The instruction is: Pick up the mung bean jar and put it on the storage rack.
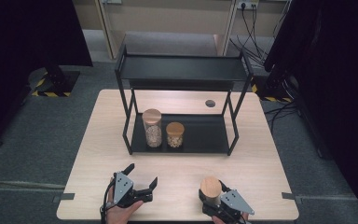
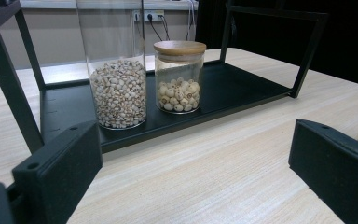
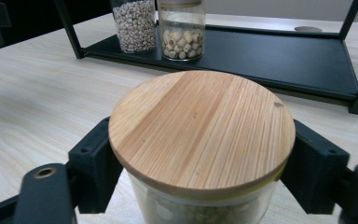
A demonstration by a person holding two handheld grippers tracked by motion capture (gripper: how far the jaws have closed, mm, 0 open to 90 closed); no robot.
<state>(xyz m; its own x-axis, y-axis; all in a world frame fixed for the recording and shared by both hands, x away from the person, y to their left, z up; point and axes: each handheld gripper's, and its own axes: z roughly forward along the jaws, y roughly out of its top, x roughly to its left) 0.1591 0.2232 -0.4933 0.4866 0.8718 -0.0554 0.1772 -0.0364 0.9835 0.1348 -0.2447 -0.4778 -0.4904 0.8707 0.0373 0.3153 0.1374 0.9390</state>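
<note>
Glass jar [image 3: 200, 205] with round bamboo lid [image 3: 201, 128], greenish contents, stood on near right part of bench [image 1: 88, 140]. Right tongs [image 1: 213, 199] clamped on jar just under lid. Left tongs [image 1: 142, 179] released, nothing between, resting near front edge. Black metal rack [image 1: 182, 70] behind; lower shelf carried tall jar [image 1: 152, 128] of small grains beside short jar [image 1: 175, 135] of pale round seeds. Bench pale wood-grain; grey carpet around.

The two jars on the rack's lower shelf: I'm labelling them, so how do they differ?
The tall jar stands well above the short jar. The tall jar holds small, fine grains, filling only its lower part; the short jar holds larger, round pale seeds. Both are clear glass with wooden lids, upright side by side on the black rack.
</note>
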